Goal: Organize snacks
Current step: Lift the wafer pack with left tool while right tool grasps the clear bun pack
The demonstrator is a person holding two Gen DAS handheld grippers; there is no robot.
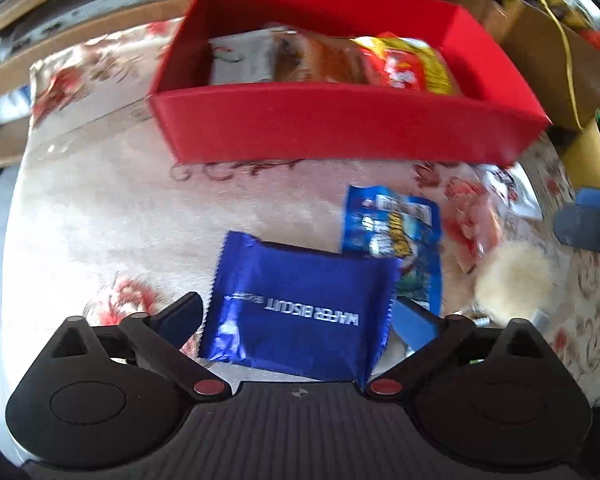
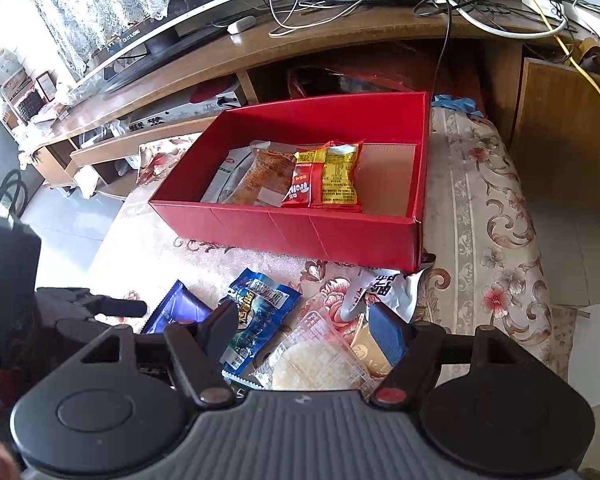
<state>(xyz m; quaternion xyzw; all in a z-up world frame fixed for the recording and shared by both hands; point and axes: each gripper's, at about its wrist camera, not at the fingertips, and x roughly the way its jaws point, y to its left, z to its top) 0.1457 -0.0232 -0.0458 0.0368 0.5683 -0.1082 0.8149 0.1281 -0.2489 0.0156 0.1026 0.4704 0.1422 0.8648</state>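
Note:
A red box [image 1: 340, 136] [image 2: 300, 232] stands on the floral cloth and holds a red-yellow snack bag [image 1: 404, 64] [image 2: 328, 176], an orange pack [image 2: 264, 172] and a white pack [image 1: 240, 60]. My left gripper [image 1: 300, 316] is open, its fingers either side of a blue wafer biscuit pack [image 1: 300, 312] lying on the cloth. A blue printed pouch [image 1: 396, 232] [image 2: 260, 308] lies beside it. My right gripper [image 2: 304, 324] is open above a clear-wrapped pale pastry [image 2: 312, 360] and a white pack [image 2: 384, 288].
A wooden TV stand [image 2: 260, 48] with cables and devices runs behind the box. A wooden cabinet [image 2: 568, 128] stands at the right. The left gripper shows at the left edge of the right wrist view [image 2: 100, 308]. A pale round pastry [image 1: 512, 276] lies at right.

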